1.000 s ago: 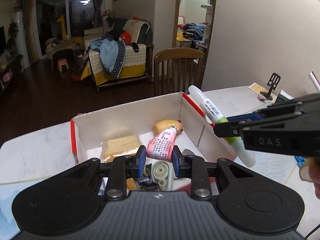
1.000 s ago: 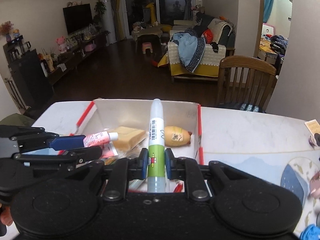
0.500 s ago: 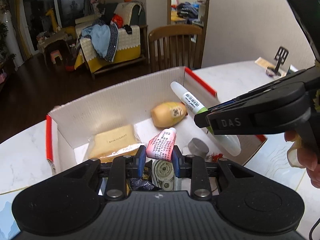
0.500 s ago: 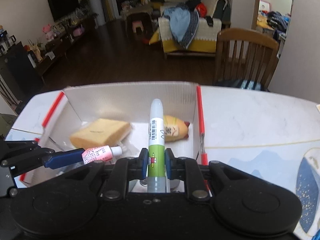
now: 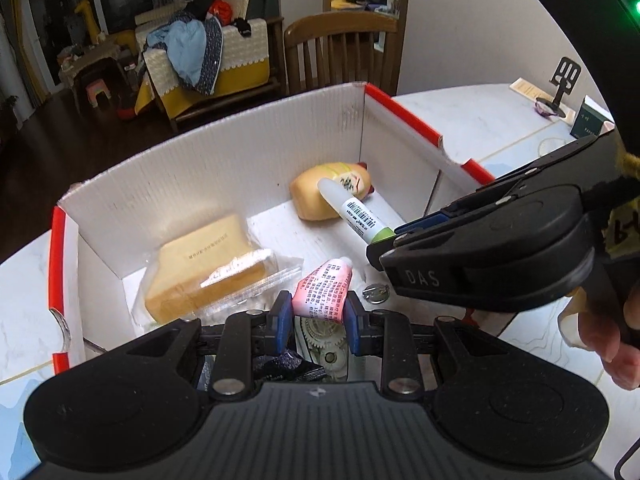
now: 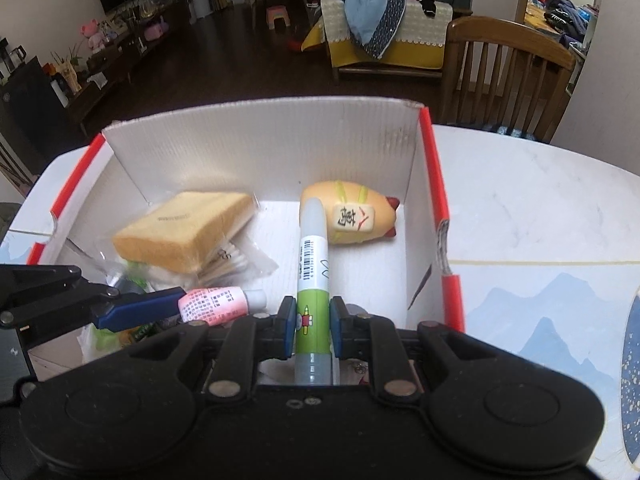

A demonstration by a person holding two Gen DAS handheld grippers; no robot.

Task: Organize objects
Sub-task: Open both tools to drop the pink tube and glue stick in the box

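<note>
A white cardboard box (image 5: 224, 168) with red edges sits on the table; it also shows in the right wrist view (image 6: 256, 136). My left gripper (image 5: 315, 316) is shut on a pink tube (image 5: 323, 288), held low inside the box; the tube also shows in the right wrist view (image 6: 218, 305). My right gripper (image 6: 311, 324) is shut on a white and green glue stick (image 6: 313, 276), held over the box floor; the stick also shows in the left wrist view (image 5: 352, 212). In the box lie a wrapped yellow sponge (image 6: 184, 234) and a yellow toy (image 6: 352, 218).
Small items lie at the box's near end, among them a round metal badge (image 5: 375, 293) and a gear part (image 5: 324, 336). A wooden chair (image 6: 504, 64) stands behind the white marble table (image 6: 540, 216). A black phone stand (image 5: 562, 88) is at the table's far right.
Both grippers have moved forward and down into the box with their loads. The box now fills more of both views.
</note>
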